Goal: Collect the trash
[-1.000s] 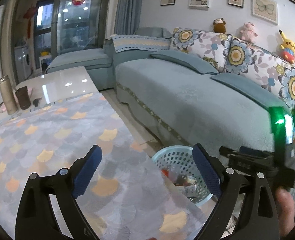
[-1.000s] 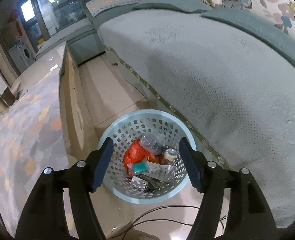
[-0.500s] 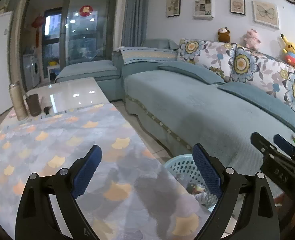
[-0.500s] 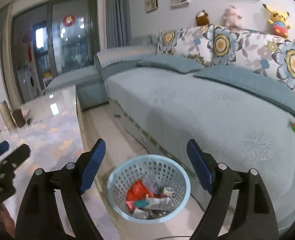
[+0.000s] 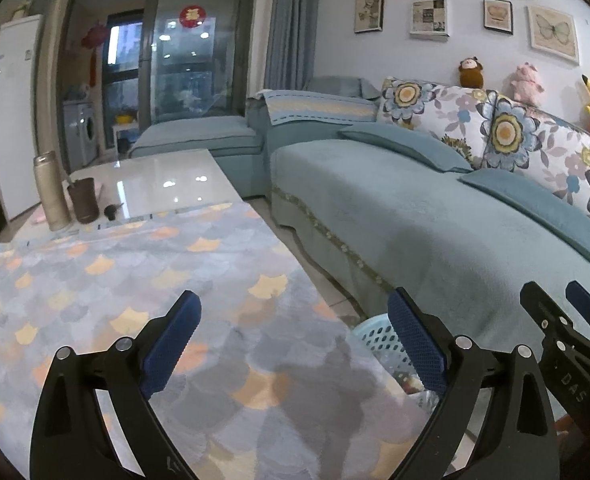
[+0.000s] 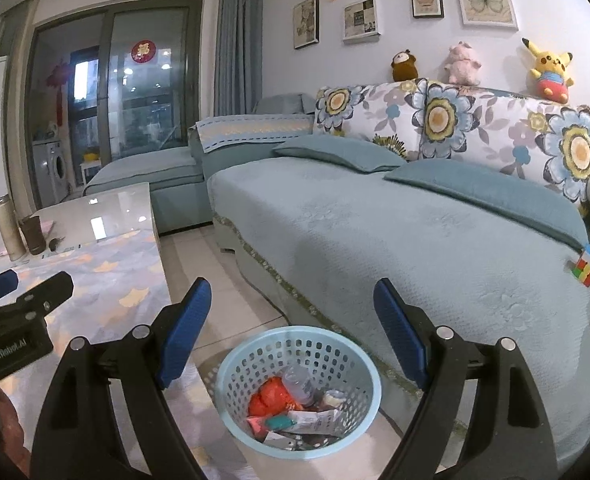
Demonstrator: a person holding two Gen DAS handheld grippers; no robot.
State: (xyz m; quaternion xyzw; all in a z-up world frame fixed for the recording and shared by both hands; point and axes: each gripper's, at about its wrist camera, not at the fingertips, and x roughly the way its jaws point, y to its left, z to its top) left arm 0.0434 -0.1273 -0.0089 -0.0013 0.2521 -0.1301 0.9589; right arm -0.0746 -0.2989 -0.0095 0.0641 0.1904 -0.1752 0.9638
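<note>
A light blue perforated basket [image 6: 359, 364] stands on the floor between the table and the sofa. It holds trash: an orange wrapper [image 6: 271, 396], a clear bottle [image 6: 299, 380] and several packets. My right gripper [image 6: 291, 316] is open and empty, held above and in front of the basket. My left gripper [image 5: 295, 328] is open and empty over the patterned tablecloth [image 5: 135, 288]. The basket's rim also shows in the left wrist view [image 5: 375, 336], mostly hidden behind the table edge and my right finger.
A teal sofa [image 6: 415, 240] with floral cushions runs along the right. A thermos [image 5: 51, 192], a brown cup [image 5: 83, 200] and a small dark object [image 5: 113, 210] stand at the table's far end. A Rubik's cube [image 6: 587, 266] lies on the sofa.
Both grippers have risen and tilted up from the basket. The right view went from looking down into the basket to looking across the room. Both stay open.
</note>
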